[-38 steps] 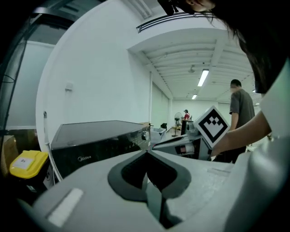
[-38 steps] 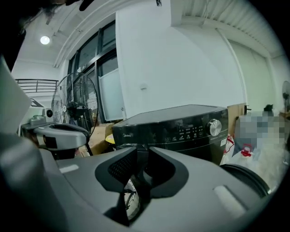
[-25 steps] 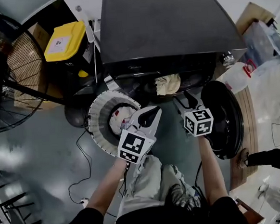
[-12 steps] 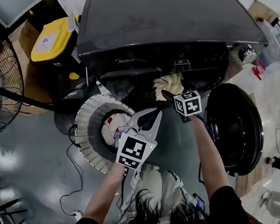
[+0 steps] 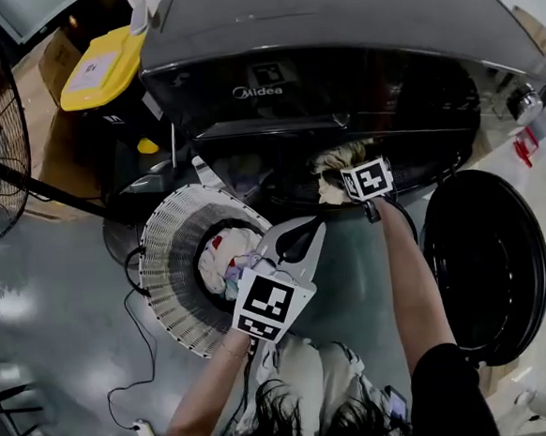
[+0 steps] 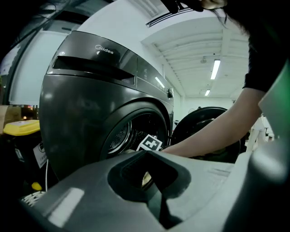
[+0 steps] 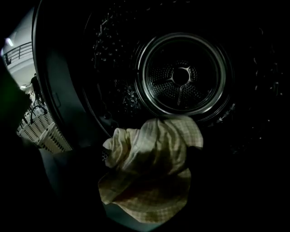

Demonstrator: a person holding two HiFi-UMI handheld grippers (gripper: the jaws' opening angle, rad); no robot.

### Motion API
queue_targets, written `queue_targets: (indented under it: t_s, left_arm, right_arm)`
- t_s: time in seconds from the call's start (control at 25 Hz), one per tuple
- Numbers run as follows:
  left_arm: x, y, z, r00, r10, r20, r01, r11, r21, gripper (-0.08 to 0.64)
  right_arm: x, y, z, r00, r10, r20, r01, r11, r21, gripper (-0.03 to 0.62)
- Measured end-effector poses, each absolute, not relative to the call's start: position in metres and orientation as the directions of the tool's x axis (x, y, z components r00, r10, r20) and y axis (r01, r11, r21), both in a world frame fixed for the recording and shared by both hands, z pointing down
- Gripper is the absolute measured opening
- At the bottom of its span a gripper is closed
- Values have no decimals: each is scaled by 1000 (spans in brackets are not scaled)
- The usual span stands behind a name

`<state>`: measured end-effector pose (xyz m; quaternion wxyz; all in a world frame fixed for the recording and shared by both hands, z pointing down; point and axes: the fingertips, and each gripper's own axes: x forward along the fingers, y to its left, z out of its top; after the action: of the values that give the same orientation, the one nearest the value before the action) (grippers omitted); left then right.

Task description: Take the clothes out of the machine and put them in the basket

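**Right gripper at the cloth in the machine's mouth**

The machine [image 5: 333,29] stands with its door [image 5: 488,261] swung open to the right of its mouth. A pale checked cloth [image 7: 154,163] lies bunched on the lower lip of that mouth, in front of the drum [image 7: 181,77]. The right gripper [image 5: 350,183] reaches into the mouth. Its jaws show only as dark shapes on either side of the cloth, wide apart, with the cloth between them. The left gripper [image 5: 313,230] hangs in front of the machine, below the mouth, its jaws closed together on nothing. The basket [image 5: 169,268], white and slatted, sits in front of the machine, left of the mouth, with clothes [image 5: 221,254] inside. The left gripper is just beside the basket's edge nearest the mouth.
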<state>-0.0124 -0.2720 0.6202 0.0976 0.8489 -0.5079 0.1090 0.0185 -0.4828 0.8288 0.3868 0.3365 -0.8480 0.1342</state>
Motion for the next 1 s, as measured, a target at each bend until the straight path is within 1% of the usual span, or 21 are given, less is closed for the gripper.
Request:
queue_targets:
  t_s: [0.04, 0.08, 0.24, 0.32, 0.36, 0.4, 0.52, 0.8, 1.0]
  left_arm:
    - [-15, -272, 624, 455, -844, 283, -886, -460, 55, 2]
    - [-17, -272, 626, 450, -847, 281, -889, -455, 53, 2]
    - [-21, -267, 632, 439, -853, 284, -894, -445, 44, 2]
    - [-22, -263, 633, 435, -852, 291, -896, -443, 42, 2]
    - [-22, -261, 633, 433, -852, 294, -897, -441, 43, 2]
    - [-22, -258, 633, 431, -852, 298, -898, -439, 45, 2]
    - [-20, -252, 627, 428, -850, 308, -899, -435, 48, 2]
    - [-17, -233, 608, 413, -851, 324, -907, -418, 58, 2]
    - [-14, -219, 590, 403, -851, 336, -912, -405, 66, 2]
  right_arm:
    - [17, -483, 835, -463, -461, 757, -671, 740, 41, 593]
    - [15, -483, 840, -453, -460, 764, -669, 741, 50, 560]
    - [17, -480, 843, -429, -493, 757, -689, 720, 79, 397]
    - [25, -478, 838, -432, -523, 735, -716, 694, 73, 219]
    - [29, -476, 835, -436, -538, 721, -732, 678, 63, 167]
    - [34, -474, 831, -441, -552, 707, -747, 663, 51, 132]
    - [45, -463, 815, -466, -585, 664, -765, 643, 29, 106]
    - [66, -423, 765, -510, -639, 576, -754, 654, 58, 98]
    - [68, -392, 732, -574, -611, 545, -721, 693, 19, 101]
